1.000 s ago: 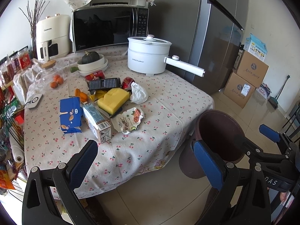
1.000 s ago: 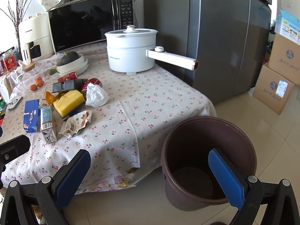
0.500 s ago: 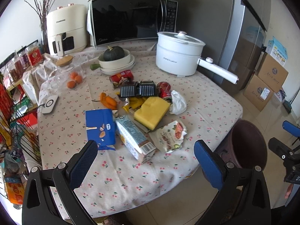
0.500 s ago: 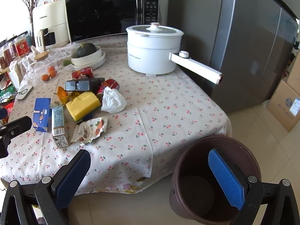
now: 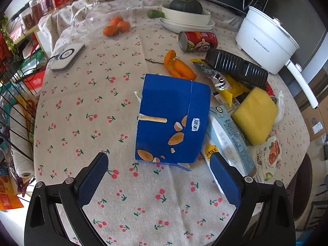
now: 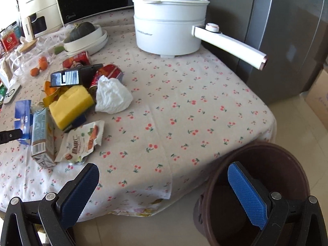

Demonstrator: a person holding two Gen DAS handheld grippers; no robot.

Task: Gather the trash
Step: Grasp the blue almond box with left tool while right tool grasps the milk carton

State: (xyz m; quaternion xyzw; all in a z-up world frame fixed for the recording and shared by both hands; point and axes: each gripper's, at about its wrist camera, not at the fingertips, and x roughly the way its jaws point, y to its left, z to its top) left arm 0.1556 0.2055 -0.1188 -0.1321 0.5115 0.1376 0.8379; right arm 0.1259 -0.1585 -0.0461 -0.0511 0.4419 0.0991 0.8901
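Observation:
A pile of trash lies on the cherry-print tablecloth. Closest is a blue almond-snack box, just beyond my open left gripper, whose fingers straddle the box's near end without touching it. Beside it lie a pale milk carton, a yellow sponge, a snack pouch, a black ribbed tray, a red can and orange peel. My right gripper hangs open at the table's front edge, next to the brown bin on the floor. A crumpled tissue sits mid-table.
A white electric pot with a long handle stands at the back right. Plates with a green squash, tangerines, a glass jar, a white device, a microwave and a fridge surround the pile. A wire rack stands left.
My left gripper has swung from the bin over the table and dropped close to the blue box. My right gripper has shifted left and nearer the table edge; the bin stays at lower right.

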